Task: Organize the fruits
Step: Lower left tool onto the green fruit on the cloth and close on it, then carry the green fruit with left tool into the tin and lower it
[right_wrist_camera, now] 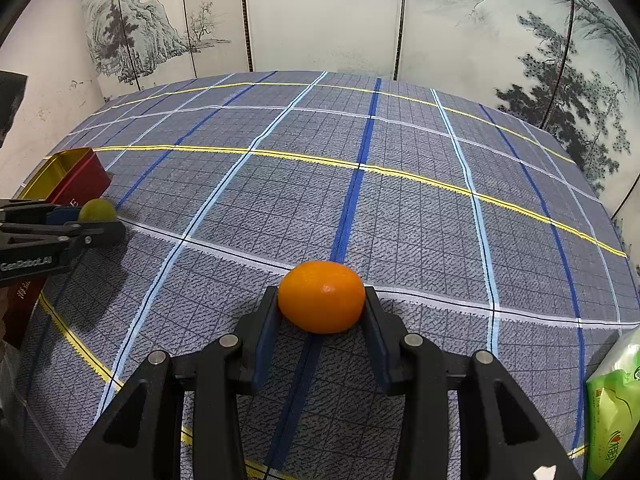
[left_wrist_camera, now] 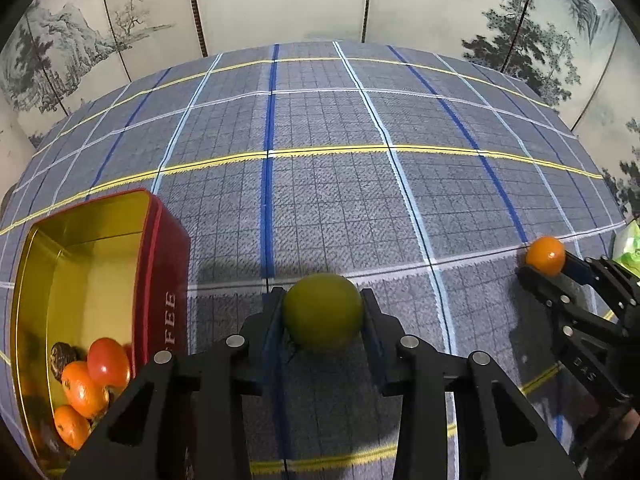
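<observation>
The left gripper (left_wrist_camera: 322, 312) clamped a round green fruit (left_wrist_camera: 323, 310) just right of the red metal tin (left_wrist_camera: 162, 280) at nine o'clock. The right gripper (right_wrist_camera: 321, 300) pinched a smooth orange fruit (right_wrist_camera: 321, 297). The checked grey tablecloth (right_wrist_camera: 400, 208) lay open toward twelve o'clock.

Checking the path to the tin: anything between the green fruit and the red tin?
Nothing: in the left wrist view, only bare plaid tablecloth separates the green fruit, held in the left gripper, from the red tin.
</observation>
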The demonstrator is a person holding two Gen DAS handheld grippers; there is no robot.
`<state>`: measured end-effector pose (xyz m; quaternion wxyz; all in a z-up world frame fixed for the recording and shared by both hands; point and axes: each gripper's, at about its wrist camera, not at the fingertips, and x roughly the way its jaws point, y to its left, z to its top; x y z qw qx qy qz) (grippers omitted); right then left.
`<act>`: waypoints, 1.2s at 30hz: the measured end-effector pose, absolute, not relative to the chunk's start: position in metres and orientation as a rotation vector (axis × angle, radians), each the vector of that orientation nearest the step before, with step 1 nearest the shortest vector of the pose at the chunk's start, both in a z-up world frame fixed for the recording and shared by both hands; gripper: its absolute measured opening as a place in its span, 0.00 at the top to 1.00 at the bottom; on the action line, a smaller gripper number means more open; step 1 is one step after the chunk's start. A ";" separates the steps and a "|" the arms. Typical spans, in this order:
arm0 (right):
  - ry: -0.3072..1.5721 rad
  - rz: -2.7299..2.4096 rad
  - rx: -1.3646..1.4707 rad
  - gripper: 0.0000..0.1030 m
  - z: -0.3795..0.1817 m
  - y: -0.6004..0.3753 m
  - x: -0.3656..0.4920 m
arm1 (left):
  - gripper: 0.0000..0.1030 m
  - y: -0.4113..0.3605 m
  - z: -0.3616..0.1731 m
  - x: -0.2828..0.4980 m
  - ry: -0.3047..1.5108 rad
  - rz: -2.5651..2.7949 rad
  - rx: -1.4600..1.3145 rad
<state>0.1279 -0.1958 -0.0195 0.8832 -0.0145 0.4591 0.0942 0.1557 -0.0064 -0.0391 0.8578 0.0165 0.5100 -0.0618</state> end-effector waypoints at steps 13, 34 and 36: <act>0.955 0.190 -0.043 0.63 -0.020 -0.195 0.128 | 0.64 0.011 0.003 0.125 1.034 -0.147 -0.013; 0.956 0.191 -0.038 0.63 -0.021 -0.198 0.128 | 0.64 0.096 0.016 0.086 1.046 -0.023 -0.057; 0.956 0.191 -0.038 0.63 -0.021 -0.198 0.128 | 0.64 0.103 0.014 0.083 1.048 -0.005 -0.064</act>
